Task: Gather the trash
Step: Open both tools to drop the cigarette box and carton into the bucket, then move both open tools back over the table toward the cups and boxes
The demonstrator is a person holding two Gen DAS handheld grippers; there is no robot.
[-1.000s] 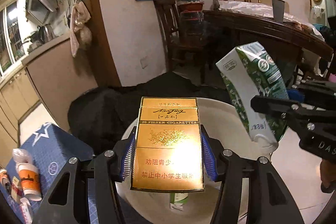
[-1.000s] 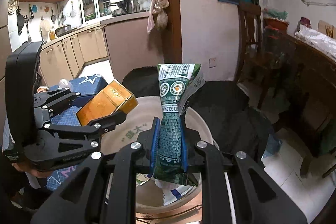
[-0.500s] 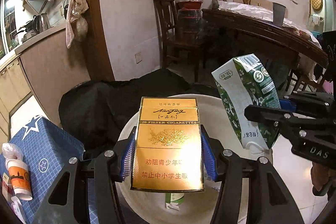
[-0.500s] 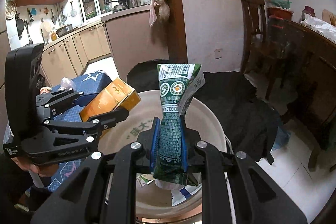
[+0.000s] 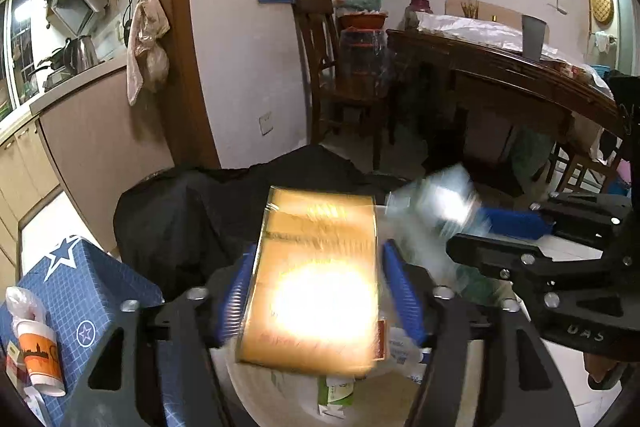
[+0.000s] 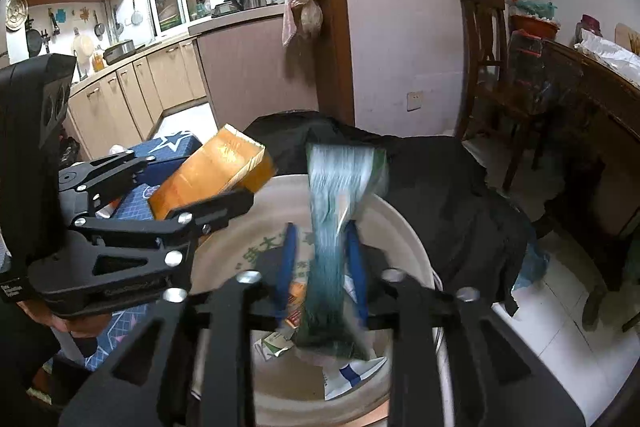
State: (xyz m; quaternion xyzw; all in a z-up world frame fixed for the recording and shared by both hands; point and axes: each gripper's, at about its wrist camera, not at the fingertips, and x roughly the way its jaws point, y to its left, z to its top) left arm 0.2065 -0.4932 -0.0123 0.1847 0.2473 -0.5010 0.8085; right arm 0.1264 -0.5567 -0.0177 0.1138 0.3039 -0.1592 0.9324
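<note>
Both grippers hover over a white bucket (image 6: 404,227) that holds several scraps of packaging. My left gripper (image 5: 320,291) has its blue pads spread, and a gold cigarette pack (image 5: 316,279) is blurred between them, slipping down; it also shows in the right wrist view (image 6: 212,175). My right gripper (image 6: 322,267) has its pads apart, and a green-and-white carton (image 6: 336,227) is blurred between them, falling toward the bucket. The carton shows as a pale blur in the left wrist view (image 5: 436,203).
A black cloth (image 5: 192,215) lies behind the bucket. A blue star-patterned box (image 5: 80,291) with a paper cup (image 5: 40,359) stands at the left. A dark wooden table (image 5: 520,79) and chair (image 5: 340,67) stand at the right, kitchen cabinets (image 6: 152,83) at the left.
Both grippers have opened. The cigarette pack and the green carton, held firmly before, are now blurred and dropping toward the bucket.
</note>
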